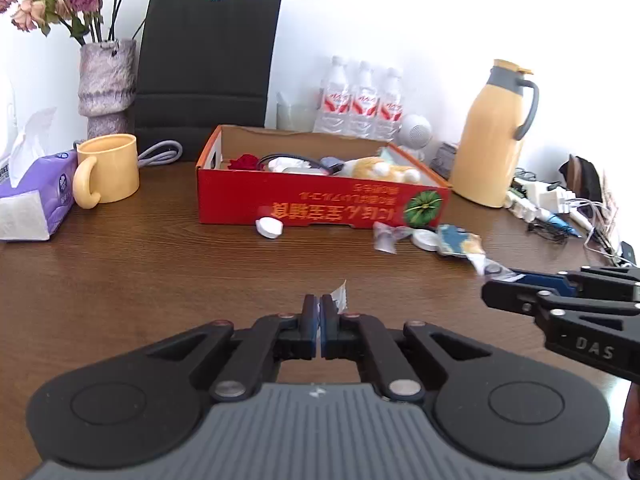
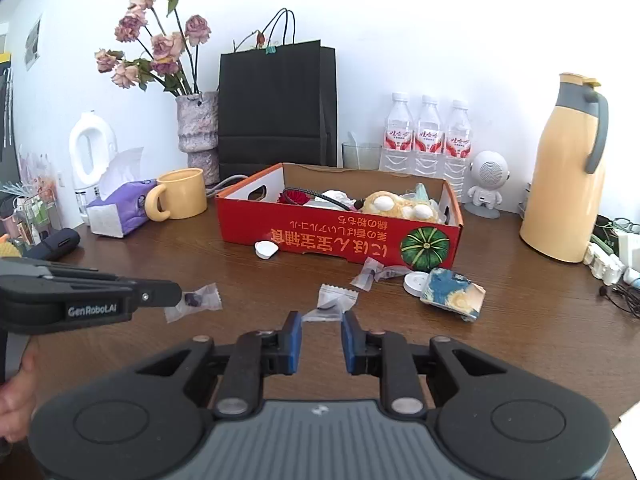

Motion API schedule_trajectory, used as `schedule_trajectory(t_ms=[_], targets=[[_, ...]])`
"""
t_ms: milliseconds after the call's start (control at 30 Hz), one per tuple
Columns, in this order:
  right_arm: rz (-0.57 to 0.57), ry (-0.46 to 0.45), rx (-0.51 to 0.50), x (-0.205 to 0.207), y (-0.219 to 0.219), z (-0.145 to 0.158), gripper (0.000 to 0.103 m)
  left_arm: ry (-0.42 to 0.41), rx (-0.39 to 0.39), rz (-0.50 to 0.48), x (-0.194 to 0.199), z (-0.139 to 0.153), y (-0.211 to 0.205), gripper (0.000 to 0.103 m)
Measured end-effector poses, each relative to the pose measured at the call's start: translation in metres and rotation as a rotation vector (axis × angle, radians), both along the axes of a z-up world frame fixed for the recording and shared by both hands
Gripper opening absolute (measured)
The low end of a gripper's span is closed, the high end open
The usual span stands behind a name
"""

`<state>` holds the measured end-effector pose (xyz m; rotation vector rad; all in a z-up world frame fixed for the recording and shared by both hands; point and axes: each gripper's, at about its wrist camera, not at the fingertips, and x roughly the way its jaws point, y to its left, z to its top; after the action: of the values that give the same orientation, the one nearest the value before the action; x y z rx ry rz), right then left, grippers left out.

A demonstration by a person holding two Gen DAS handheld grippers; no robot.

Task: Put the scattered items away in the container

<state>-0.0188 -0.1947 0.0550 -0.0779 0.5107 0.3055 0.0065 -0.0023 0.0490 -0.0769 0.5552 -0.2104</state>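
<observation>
The red cardboard box stands mid-table and holds a plush toy, a red flower and cables. My left gripper is shut on a clear candy packet, whose corner shows above the fingers; it hovers above the table. My right gripper is open, its fingertips on either side of a second clear packet lying on the table. A third clear packet, a white round case, a blue-and-cream crumpled wrapper and a white pod lie in front of the box.
A yellow mug, purple tissue pack, vase of flowers, black paper bag, three water bottles, a white speaker figure and a yellow thermos ring the box. Cables and chargers lie at the right edge.
</observation>
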Motion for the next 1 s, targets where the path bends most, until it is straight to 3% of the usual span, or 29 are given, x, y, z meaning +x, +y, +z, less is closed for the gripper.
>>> schedule_trajectory(t_ms=[233,433,667,733,767,800,867,900,933,1000], targets=[[-0.027,-0.046,0.053,-0.052,-0.018,0.008,0.020,-0.088,0.038,0.026,-0.061,0.018,-0.010,0.003],[-0.023,-0.080,0.069,-0.076,-0.014,0.018,0.020,-0.125,0.026,0.040,-0.081,0.031,-0.005,0.003],[-0.004,-0.124,0.082,-0.047,-0.003,0.039,0.020,-0.214,0.037,0.050,-0.042,0.058,0.001,0.002],[0.000,-0.118,0.073,-0.029,0.001,0.042,0.020,-0.190,0.040,0.041,-0.022,0.068,0.011,0.002],[-0.001,-0.122,0.068,-0.023,0.003,0.044,0.020,-0.163,0.038,-0.015,-0.017,0.071,0.020,0.003],[0.005,-0.127,0.072,-0.019,0.002,0.046,0.020,-0.144,0.041,-0.070,-0.015,0.071,0.030,0.008],[0.011,-0.120,0.088,-0.013,-0.001,0.043,0.020,-0.106,0.093,-0.079,-0.023,0.063,0.048,0.036],[0.005,-0.105,0.087,-0.010,-0.002,0.039,0.020,-0.070,0.117,-0.055,-0.028,0.056,0.054,0.072],[-0.001,-0.088,0.087,-0.007,-0.003,0.034,0.020,-0.022,0.118,-0.038,-0.035,0.045,0.058,0.082],[-0.008,-0.047,0.103,-0.004,-0.007,0.022,0.020,0.082,0.069,-0.074,-0.052,0.025,0.060,0.079]])
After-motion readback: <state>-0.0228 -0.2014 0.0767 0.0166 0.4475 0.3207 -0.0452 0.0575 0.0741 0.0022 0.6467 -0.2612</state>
